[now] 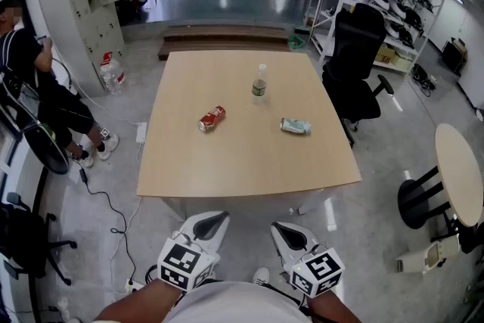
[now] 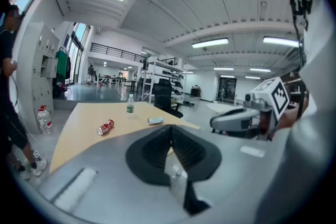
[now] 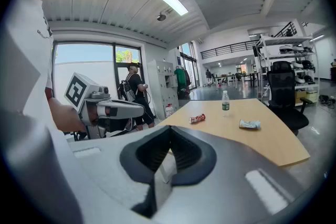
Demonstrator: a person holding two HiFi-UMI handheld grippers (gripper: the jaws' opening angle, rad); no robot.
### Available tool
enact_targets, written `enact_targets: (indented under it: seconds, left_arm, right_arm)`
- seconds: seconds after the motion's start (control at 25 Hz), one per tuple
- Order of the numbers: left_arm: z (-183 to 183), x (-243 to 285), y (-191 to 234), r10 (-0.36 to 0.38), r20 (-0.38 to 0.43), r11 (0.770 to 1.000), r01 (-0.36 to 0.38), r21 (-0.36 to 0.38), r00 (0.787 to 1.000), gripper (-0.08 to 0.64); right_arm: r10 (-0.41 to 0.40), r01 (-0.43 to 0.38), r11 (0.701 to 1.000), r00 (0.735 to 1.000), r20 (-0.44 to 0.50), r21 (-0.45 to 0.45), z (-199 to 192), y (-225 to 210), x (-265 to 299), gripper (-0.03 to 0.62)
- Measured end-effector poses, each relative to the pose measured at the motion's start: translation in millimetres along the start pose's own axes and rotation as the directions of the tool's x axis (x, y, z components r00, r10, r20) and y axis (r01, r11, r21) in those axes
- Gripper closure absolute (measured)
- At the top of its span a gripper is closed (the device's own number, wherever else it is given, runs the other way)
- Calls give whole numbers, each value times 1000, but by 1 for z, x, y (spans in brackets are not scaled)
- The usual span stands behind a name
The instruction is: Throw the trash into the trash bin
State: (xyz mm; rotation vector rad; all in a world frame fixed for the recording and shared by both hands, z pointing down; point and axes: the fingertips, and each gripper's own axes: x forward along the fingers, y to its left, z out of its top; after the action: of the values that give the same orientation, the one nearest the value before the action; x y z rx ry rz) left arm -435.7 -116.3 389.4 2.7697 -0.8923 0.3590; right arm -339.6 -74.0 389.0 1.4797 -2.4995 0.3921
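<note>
The left gripper (image 1: 212, 223) and the right gripper (image 1: 291, 236) are being held side by side just short of the near edge of the table (image 1: 227, 166), both being pointed slightly downward toward it. The jaws of each are being held pressed together, and nothing is being pinched between them. Three pieces of trash are being borne by the table, all well apart from the grippers: a red can (image 1: 212, 119) is lying on its side left of centre, a bottle (image 1: 259, 84) is standing upright farther back, and a crumpled wrapper (image 1: 295, 126) is lying to the right. A black chair (image 1: 355, 49) is being parked at the table's right side, and a person (image 1: 30, 79) is being seated at far left
</note>
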Motion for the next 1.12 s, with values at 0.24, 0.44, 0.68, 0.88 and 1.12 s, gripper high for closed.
enact_targets:
  seconds: [0.24, 0.44, 0.68, 0.88, 1.12]
  left_arm:
    - [2, 4, -5, -12, 2, 1000, 12, 5, 1000, 551]
    - [-4, 5, -9, -22, -11, 1000, 22, 3, 1000, 551]
    - [-6, 5, -9, -17, -14, 1000, 17, -8, 1000, 551]
    - [-5, 6, -9, -16, -12, 1000, 16, -9, 1000, 551]
    - [-6, 10, -15, -18, -15, 1000, 18, -10, 1000, 551]
  right_arm:
    - [-4, 4, 1000, 1000, 8, 7, 0, -2, -2, 591]
    - [6, -10, 996, 999, 41, 88, 0, -4, -4, 591]
    - [-5, 3, 995, 1000, 20, 95, -6, -6, -3, 591]
    - [-5, 3, 996, 1000, 23, 93, -6, -6, -2, 591]
    - [-4, 2, 996, 1000, 22, 84, -8, -8, -7, 591]
